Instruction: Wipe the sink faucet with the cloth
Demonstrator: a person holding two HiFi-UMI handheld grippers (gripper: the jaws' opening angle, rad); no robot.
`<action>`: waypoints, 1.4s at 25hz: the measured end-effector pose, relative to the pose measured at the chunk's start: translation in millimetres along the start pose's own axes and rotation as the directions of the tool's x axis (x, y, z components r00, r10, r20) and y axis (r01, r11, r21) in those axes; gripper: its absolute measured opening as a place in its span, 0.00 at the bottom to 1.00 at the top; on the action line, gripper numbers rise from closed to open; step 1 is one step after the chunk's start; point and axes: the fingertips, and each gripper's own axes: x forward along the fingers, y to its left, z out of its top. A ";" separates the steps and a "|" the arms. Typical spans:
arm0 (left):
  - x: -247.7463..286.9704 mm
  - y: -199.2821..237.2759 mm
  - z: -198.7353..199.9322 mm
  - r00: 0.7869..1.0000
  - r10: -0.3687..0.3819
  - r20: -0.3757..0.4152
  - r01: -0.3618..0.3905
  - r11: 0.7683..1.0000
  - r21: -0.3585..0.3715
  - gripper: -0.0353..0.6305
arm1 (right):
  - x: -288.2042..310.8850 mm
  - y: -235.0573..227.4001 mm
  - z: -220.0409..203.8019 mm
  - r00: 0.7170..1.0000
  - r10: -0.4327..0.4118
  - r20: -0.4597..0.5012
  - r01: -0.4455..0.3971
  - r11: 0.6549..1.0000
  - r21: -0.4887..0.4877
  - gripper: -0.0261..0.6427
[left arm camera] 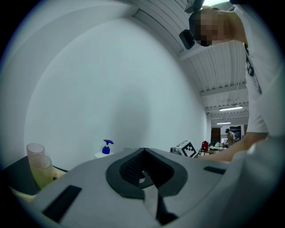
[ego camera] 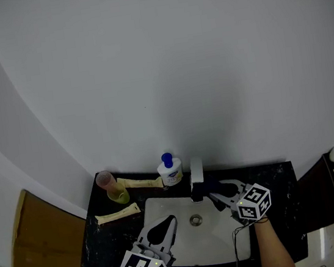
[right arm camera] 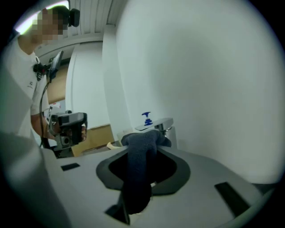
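The right gripper [right arm camera: 143, 139] is clenched on the cloth [right arm camera: 139, 171], a dark blue fold that runs up between the jaws and bunches over their tips. Just beyond the tips stands the faucet [right arm camera: 161, 124], its flat spout pointing over the sink [ego camera: 166, 213]; whether the cloth touches the metal cannot be told from any view. In the head view this gripper sits just right of the faucet, over the back of the basin. The left gripper [left arm camera: 143, 150] hangs over the front left of the sink, jaws together with nothing between them, taking no part. The step in hand looks like bringing the cloth onto the faucet, or the very start of the wipe. Next, the cloth's bunched end likely needs pressing against the spout and body and dragging along them, with the grip kept firm so the fold does not slip out.
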 end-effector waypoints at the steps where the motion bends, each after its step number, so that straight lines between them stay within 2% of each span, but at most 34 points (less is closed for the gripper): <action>1: -0.4 -0.2 -0.8 1.000 -0.003 0.002 0.003 1.000 0.002 0.05 | 1.2 -10.4 2.7 0.999 -0.049 0.006 0.049 0.999 -0.004 0.19; 3: -1.0 -0.3 2.3 1.000 0.004 -0.002 -0.004 1.000 0.000 0.05 | 6.3 -30.1 9.2 0.991 -0.134 0.008 0.135 0.991 -0.017 0.19; 5: -1.9 -0.6 4.1 1.000 0.010 -0.005 -0.010 1.000 -0.002 0.05 | 13.7 -43.2 15.1 0.983 -0.181 0.002 0.181 0.983 -0.027 0.19; 8: -2.9 -1.0 4.6 1.000 0.014 -0.006 -0.014 1.000 -0.002 0.05 | 22.7 -52.1 21.8 0.979 -0.202 0.007 0.202 0.979 -0.010 0.19; 10: -3.6 -0.7 5.4 1.000 0.017 -0.003 -0.017 1.000 0.001 0.05 | 24.8 -50.8 25.1 0.982 -0.186 0.028 0.186 0.982 0.016 0.19; 12: -2.7 -0.2 8.1 1.000 0.015 0.005 -0.015 1.000 0.008 0.05 | 23.5 -41.3 30.2 0.989 -0.133 0.057 0.131 0.991 0.040 0.19; 15: -2.6 -1.7 10.7 1.000 0.008 0.008 -0.008 1.000 0.011 0.05 | 14.4 -9.0 26.7 0.998 0.024 0.063 -0.028 0.998 0.060 0.19; 17: -3.3 -2.3 11.1 1.000 0.008 0.010 -0.008 1.000 0.009 0.05 | 5.4 12.6 13.6 0.987 0.158 0.036 -0.161 0.982 0.100 0.19; 18: -3.7 -2.3 11.0 1.000 0.008 0.010 -0.008 1.000 0.009 0.05 | 2.3 17.7 6.3 0.980 0.196 0.019 -0.197 0.973 0.122 0.19; 19: -4.0 -2.3 10.6 1.000 0.008 0.009 -0.008 1.000 0.009 0.05 | 1.0 17.0 -0.1 0.980 0.198 0.003 -0.197 0.971 0.134 0.19; 23: -2.7 -3.2 9.4 1.000 0.001 0.002 -0.001 1.000 0.010 0.05 | 7.8 -16.0 -1.5 1.000 0.028 0.011 -0.030 0.992 0.125 0.19; 25: -1.6 -3.0 10.0 1.000 -0.001 0.000 0.001 1.000 0.012 0.05 | 16.1 -25.4 4.9 1.000 -0.011 0.016 0.009 0.993 0.121 0.19; 32: -2.8 -3.3 10.3 1.000 0.001 -0.006 0.000 1.000 0.017 0.05 | 35.1 -35.6 22.1 0.998 -0.065 0.027 0.062 0.994 0.088 0.19; 35: -1.3 -2.2 10.3 1.000 -0.001 -0.007 0.001 1.000 0.016 0.05 | 33.2 -21.2 21.4 0.999 -0.002 0.045 -0.003 0.994 0.107 0.19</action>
